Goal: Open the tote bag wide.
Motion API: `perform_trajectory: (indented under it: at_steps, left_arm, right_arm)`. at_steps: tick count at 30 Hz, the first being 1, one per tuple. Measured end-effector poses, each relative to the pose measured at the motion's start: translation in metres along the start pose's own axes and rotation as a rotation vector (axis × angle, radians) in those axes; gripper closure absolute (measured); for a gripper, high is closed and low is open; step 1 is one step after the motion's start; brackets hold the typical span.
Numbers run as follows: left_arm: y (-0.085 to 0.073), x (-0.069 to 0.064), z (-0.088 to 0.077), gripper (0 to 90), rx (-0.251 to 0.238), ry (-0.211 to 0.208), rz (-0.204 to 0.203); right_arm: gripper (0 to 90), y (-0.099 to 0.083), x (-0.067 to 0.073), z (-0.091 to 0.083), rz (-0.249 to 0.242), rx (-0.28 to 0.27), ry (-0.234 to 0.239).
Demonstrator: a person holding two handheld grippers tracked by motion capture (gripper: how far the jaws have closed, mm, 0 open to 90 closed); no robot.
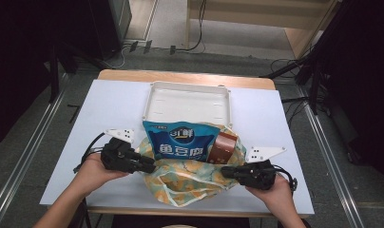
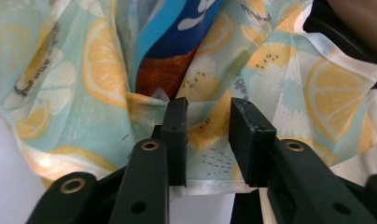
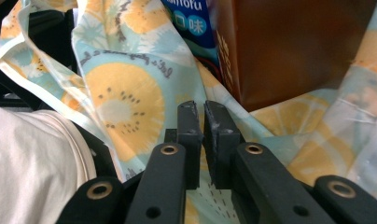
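A lemon-print fabric bag (image 1: 183, 178) lies on the surface (image 1: 109, 102), with a blue snack packet (image 1: 180, 142) and a brown carton (image 1: 225, 147) in its mouth. The right hand-held gripper (image 3: 200, 109) pinches its rim to keep it open; the left hand-held gripper (image 2: 207, 107) stands parted around a fold, apparently letting go.

One fruit-print cloth bag (image 1: 187, 178) counted, lower centre of frame; one blue snack packet (image 1: 180, 142) and one brown carton (image 1: 225, 147) counted inside it, centre; one white tray (image 1: 187, 102) counted, upper centre; one table (image 1: 109, 104); two grippers counted: left gripper (image 1: 149, 165) lower left, right gripper (image 1: 226, 172) lower right
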State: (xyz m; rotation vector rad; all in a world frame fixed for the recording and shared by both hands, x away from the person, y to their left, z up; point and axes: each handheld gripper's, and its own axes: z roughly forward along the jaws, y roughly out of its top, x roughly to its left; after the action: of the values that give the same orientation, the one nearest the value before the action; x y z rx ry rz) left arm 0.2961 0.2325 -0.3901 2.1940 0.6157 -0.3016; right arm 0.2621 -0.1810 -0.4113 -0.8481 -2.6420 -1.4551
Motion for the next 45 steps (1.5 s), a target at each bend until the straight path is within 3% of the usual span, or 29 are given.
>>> perform_trajectory:
  at_steps: [4, 11, 19, 21, 24, 27, 30, 33, 35, 38, 42, 45]
  left_arm:
    - [-0.001, 0.001, 0.003, 62.5, -0.005, -0.007, 0.000]
    - [0.003, 0.000, -0.001, 49.4, -0.038, 0.017, 0.015]
    - [0.009, -0.002, -0.003, 38.8, -0.029, 0.026, 0.047]
    - [0.010, -0.001, -0.004, 37.8, -0.030, 0.003, 0.043]
    - [0.011, 0.000, 0.003, 38.2, 0.013, 0.012, 0.038]
    - [0.009, 0.001, 0.009, 44.8, 0.041, 0.036, 0.033]
    - [0.007, 0.004, 0.012, 58.0, 0.074, 0.070, 0.009]
    - [0.003, 0.007, 0.015, 70.7, 0.088, 0.055, -0.016]
    - [0.002, 0.007, 0.016, 79.0, 0.097, 0.054, -0.012]
    - [0.000, 0.006, 0.017, 89.9, 0.096, 0.028, -0.017]
    - [0.000, 0.002, 0.012, 90.0, 0.071, -0.003, -0.022]
    - [-0.002, -0.002, 0.009, 90.0, 0.070, 0.001, -0.008]
  right_arm:
    - [82.6, -0.003, -0.001, 0.002, 0.007, 0.006, 0.003]
    - [76.6, 0.007, 0.001, -0.014, -0.041, -0.030, -0.038]
    - [65.3, 0.012, -0.007, -0.024, -0.035, -0.036, -0.068]
    - [58.5, 0.012, -0.008, -0.025, -0.030, -0.033, -0.061]
    - [51.1, 0.011, -0.010, -0.019, -0.034, -0.011, -0.057]
    - [51.6, 0.009, -0.011, -0.011, -0.028, 0.014, -0.052]
    - [58.9, 0.005, -0.014, -0.004, -0.011, 0.035, -0.044]
    - [70.7, 0.001, -0.015, 0.001, -0.003, 0.072, -0.042]
    - [82.7, -0.001, -0.015, 0.004, 0.004, 0.099, -0.040]
    - [90.0, -0.003, -0.014, 0.007, 0.010, 0.112, -0.023]
    - [90.0, -0.002, -0.012, 0.007, 0.010, 0.109, -0.006]
    - [90.0, 0.000, -0.008, 0.004, 0.001, 0.100, -0.001]
